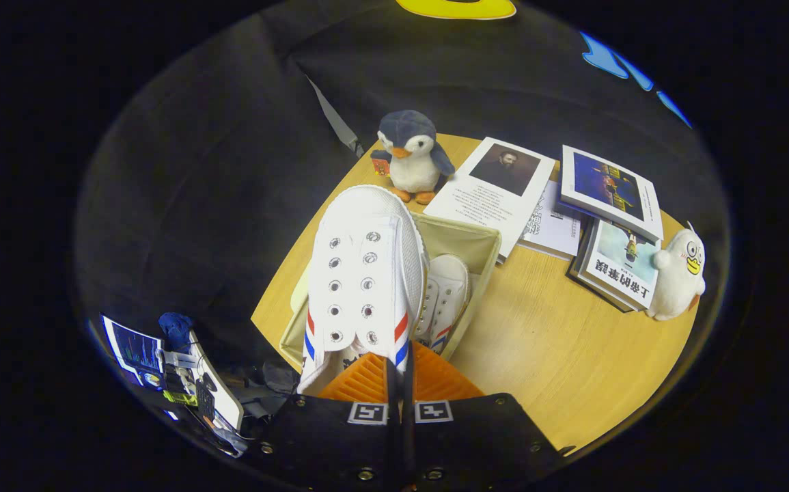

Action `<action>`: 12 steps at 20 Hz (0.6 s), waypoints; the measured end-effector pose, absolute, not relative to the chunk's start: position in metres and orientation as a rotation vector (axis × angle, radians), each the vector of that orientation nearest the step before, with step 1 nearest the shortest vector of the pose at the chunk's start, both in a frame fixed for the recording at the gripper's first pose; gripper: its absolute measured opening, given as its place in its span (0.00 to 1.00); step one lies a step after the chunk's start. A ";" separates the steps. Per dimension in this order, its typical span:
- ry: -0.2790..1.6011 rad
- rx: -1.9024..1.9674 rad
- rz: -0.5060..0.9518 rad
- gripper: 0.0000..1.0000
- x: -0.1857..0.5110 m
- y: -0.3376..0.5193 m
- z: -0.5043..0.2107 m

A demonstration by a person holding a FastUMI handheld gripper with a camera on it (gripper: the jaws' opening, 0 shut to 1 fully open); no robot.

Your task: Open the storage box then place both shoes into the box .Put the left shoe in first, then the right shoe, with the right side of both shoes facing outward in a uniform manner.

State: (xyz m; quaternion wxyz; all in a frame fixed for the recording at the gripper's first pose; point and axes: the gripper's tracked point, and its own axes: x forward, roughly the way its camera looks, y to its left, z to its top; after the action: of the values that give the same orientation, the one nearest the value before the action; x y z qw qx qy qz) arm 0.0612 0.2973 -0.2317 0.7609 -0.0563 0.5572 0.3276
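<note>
A white canvas shoe (363, 280) with red and blue side stripes hangs toe-forward just ahead of my fingers, held up over the open beige storage box (479, 246). My gripper (399, 369) is shut on this shoe at its heel collar, with both fingers pressed close together on the thin edge. A second white shoe (445, 297) of the same kind lies inside the box, to the right of the held one. The held shoe hides the left part of the box.
The box stands on a round wooden table (558, 355). Beyond it sits a plush penguin (411, 157); to the right lie several books and papers (609, 198) and a white plush duck (677, 273). Down left of the table, clutter and a screen (134, 348).
</note>
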 end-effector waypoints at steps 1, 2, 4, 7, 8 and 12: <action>1.217 -0.124 0.718 0.00 0.062 0.300 -0.235; 1.217 -0.128 0.721 0.00 0.065 0.303 -0.239; 1.223 -0.125 0.719 0.00 0.065 0.311 -0.244; 1.210 -0.070 0.768 0.09 0.061 0.332 -0.249; 1.206 -0.027 0.783 0.22 0.061 0.336 -0.240; 1.126 -0.011 0.743 0.99 0.078 0.317 -0.233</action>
State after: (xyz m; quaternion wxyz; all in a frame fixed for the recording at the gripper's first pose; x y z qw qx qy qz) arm 0.0780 0.3173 -0.2328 0.7810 -0.0052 0.5212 0.3439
